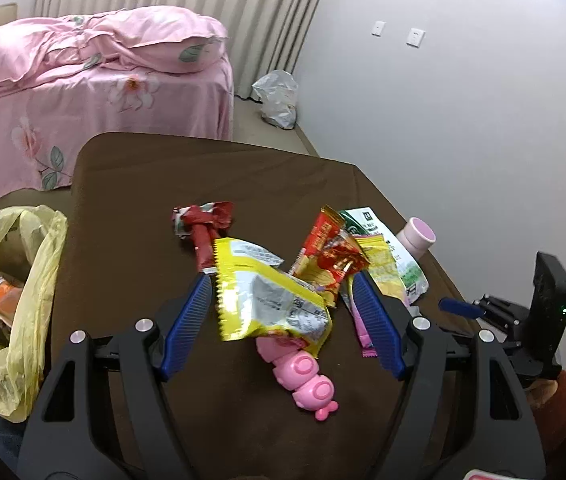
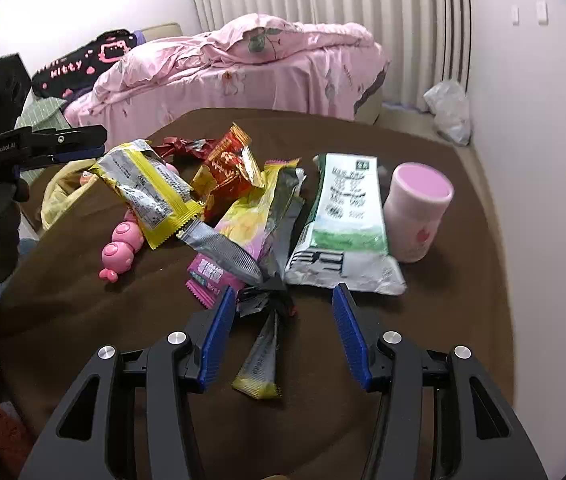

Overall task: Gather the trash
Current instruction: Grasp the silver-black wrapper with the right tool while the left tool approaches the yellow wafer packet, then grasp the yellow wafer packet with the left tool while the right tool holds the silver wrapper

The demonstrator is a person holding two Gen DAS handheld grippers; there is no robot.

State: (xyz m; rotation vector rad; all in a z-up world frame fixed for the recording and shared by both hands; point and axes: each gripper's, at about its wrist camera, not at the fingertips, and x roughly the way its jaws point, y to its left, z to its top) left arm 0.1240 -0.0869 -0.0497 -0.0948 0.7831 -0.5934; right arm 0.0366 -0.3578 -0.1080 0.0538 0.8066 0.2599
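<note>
On the brown counter, seven wrappers: one yellow-and-silver wrapper, one red wrapper, one dark red crumpled wrapper, one yellow-pink wrapper, one white-and-green bag, one magenta packet, one slim yellow-ended sachet. One pink cup, one pink toy. One yellow plastic bag alongside. Two hand-held grippers.
</note>
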